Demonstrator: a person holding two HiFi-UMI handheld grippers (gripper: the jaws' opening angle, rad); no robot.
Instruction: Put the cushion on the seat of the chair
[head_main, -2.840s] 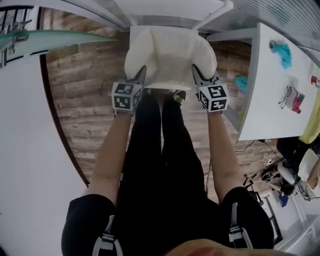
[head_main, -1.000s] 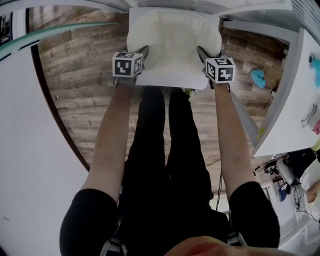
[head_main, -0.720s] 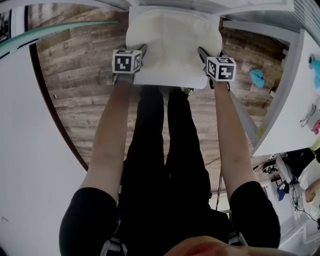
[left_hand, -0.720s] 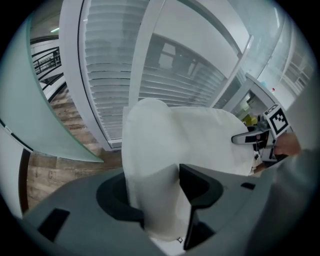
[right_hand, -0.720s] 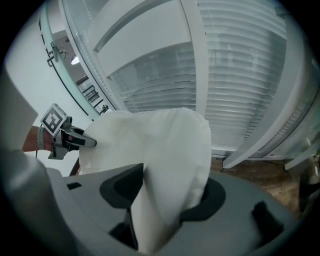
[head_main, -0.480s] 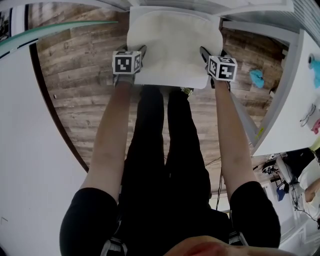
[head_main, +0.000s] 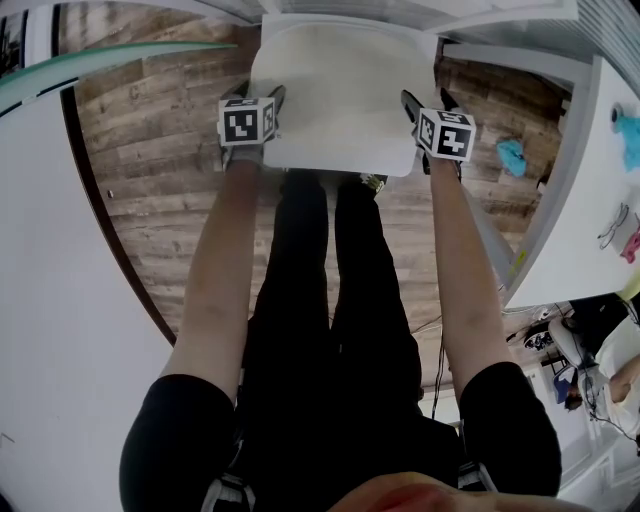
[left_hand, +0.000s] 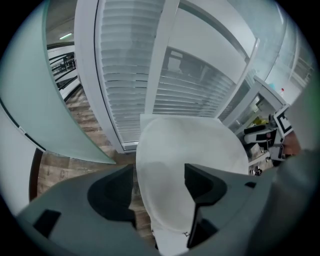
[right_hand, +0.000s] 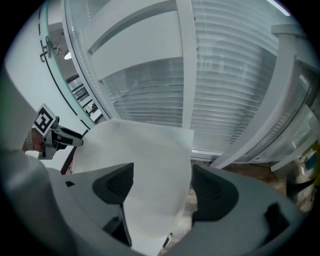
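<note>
Wood-floor room: cushion (head_main: 335, 90) lies on chair (head_main: 340, 165), between left hand-held gripper (head_main: 255, 94) and right hand-held gripper (head_main: 427, 97). Both sets of jaws have just been opening, with the cushion edges between them, unpinched.

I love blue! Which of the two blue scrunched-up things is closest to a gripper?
The turquoise crumpled lump just off the white table's edge, nearest the right gripper. The other blue lump lies on the tabletop, farther right.

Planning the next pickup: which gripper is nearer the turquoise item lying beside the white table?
Right. The right gripper sits at the right edge of the cushion, with the turquoise item just beyond it; the left gripper is across the cushion, at its left edge.
</note>
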